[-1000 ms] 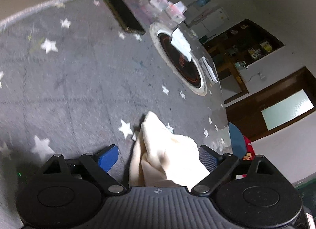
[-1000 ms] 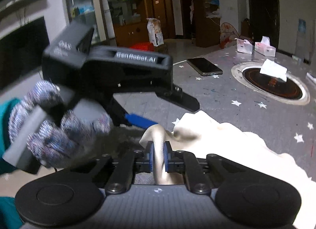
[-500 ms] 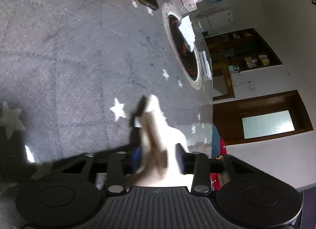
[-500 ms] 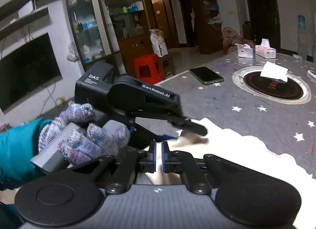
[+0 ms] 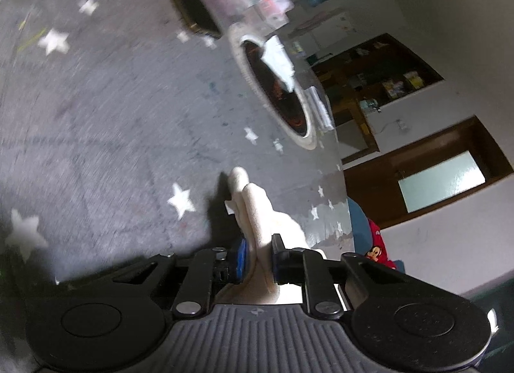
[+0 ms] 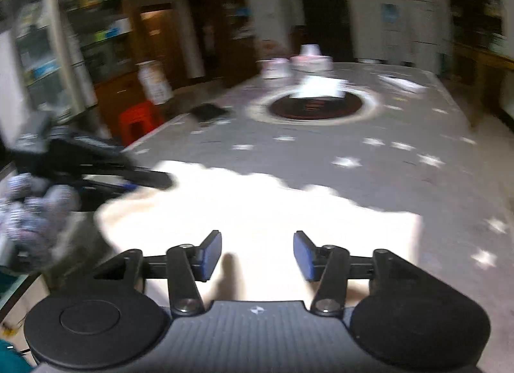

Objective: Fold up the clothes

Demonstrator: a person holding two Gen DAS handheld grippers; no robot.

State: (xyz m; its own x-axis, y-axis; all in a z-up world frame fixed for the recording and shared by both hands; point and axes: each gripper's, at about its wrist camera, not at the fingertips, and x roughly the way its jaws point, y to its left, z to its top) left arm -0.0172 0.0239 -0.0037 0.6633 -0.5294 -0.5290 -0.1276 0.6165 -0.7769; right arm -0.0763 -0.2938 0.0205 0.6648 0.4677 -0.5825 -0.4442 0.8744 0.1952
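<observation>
A cream garment (image 6: 257, 209) lies spread on the grey star-patterned tablecloth (image 6: 369, 135). In the left wrist view a bunched fold of that cream garment (image 5: 257, 212) stands between the blue pads, and my left gripper (image 5: 258, 257) is shut on it. My right gripper (image 6: 257, 255) hovers open just above the cloth, nothing between its pads. The right wrist view also shows the left gripper (image 6: 141, 178) at the garment's left edge, held by a gloved hand (image 6: 35, 206). Both views are motion-blurred.
A round black hotplate (image 6: 316, 106) with a white tissue on it sits mid-table; tissue boxes (image 6: 297, 63) stand behind it. A dark phone (image 6: 208, 111) lies near the left edge. A red stool (image 6: 139, 120) stands beyond the table, cabinets behind.
My left gripper has gone from open to shut on the garment's fold. My right gripper has let go of the cloth, opened, and swung right over the spread garment.
</observation>
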